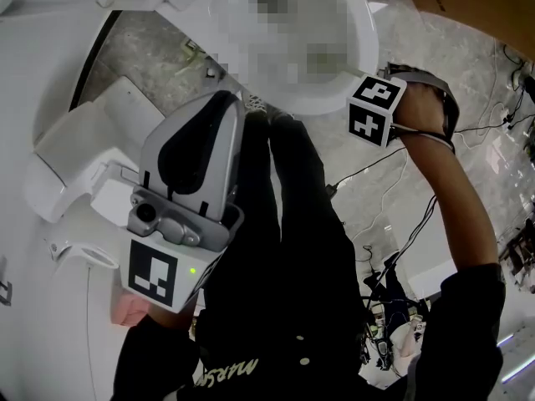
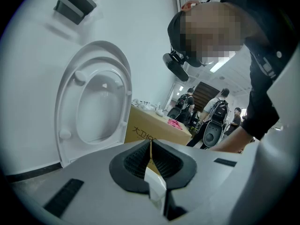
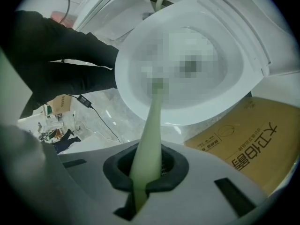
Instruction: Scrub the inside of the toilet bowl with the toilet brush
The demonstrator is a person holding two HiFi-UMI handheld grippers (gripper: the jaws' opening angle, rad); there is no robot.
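Toilet bowl [image 3: 236, 74] open above; cardboard box [image 3: 248, 139] crowds its side.

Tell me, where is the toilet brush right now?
In the right gripper view, the pale green toilet brush sits bottom centre, clamped in the right gripper, its handle reaching up into the white toilet bowl.

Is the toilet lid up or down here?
Up: the toilet lid stands raised against the wall in the left gripper view; the toilet bowl is uncovered.

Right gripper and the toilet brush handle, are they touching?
Touching. In the right gripper view, the right gripper clamps the pale green toilet brush handle between its jaws.
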